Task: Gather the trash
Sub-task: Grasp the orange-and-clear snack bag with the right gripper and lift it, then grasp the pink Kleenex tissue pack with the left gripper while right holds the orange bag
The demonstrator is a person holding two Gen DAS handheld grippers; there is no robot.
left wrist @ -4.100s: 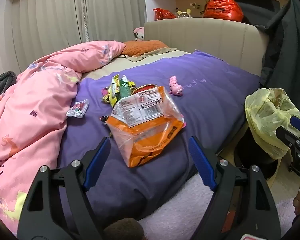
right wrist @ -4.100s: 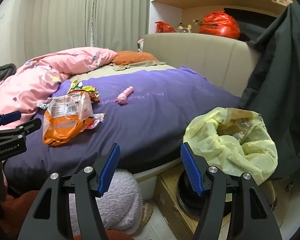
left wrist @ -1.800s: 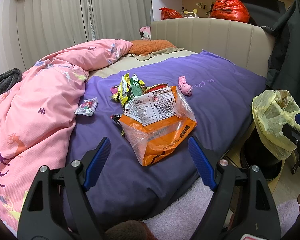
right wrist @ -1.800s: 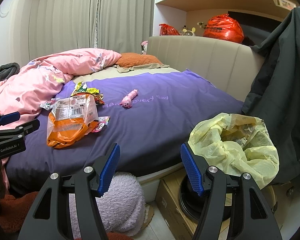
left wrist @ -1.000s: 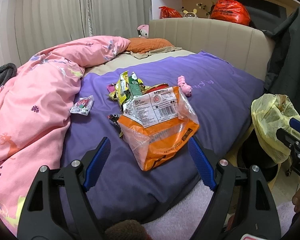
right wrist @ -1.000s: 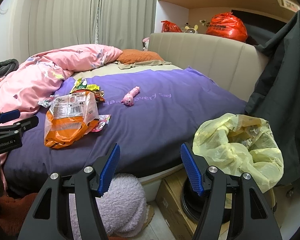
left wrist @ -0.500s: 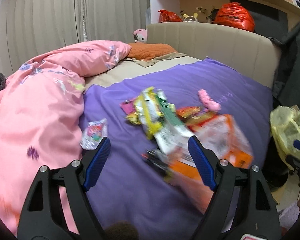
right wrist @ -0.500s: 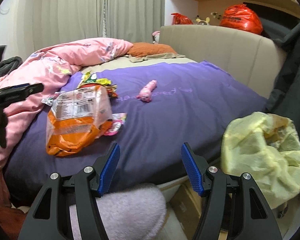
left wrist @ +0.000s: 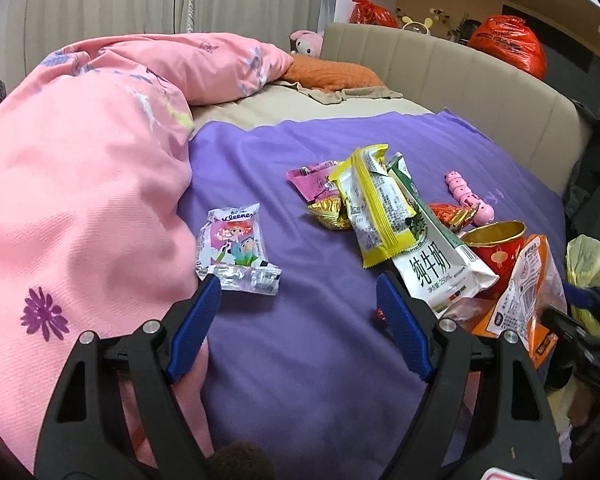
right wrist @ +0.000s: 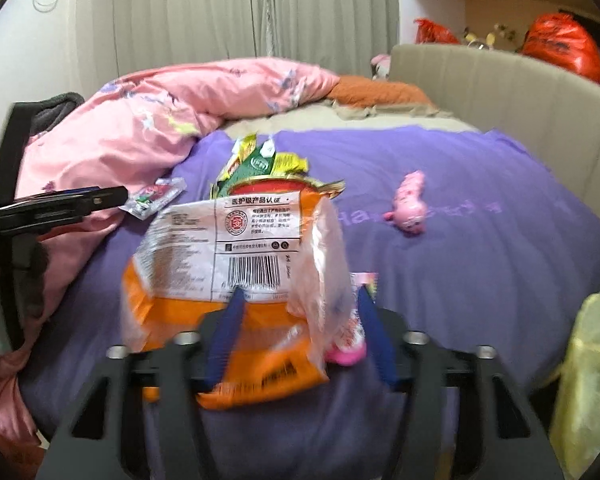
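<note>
Orange snack bag (right wrist: 236,280) between the right gripper (right wrist: 300,340) fingers.
Its jaws have just been closing around the bag's near end, contact unclear; left gripper (left wrist: 298,320) gapes wide, empty.

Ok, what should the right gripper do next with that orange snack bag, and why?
Probably finish closing the right gripper on the orange snack bag. Its jaws have just been closing with the bag between them, but blur hides whether they grip yet. The yellow bin bag is at the right.
</note>
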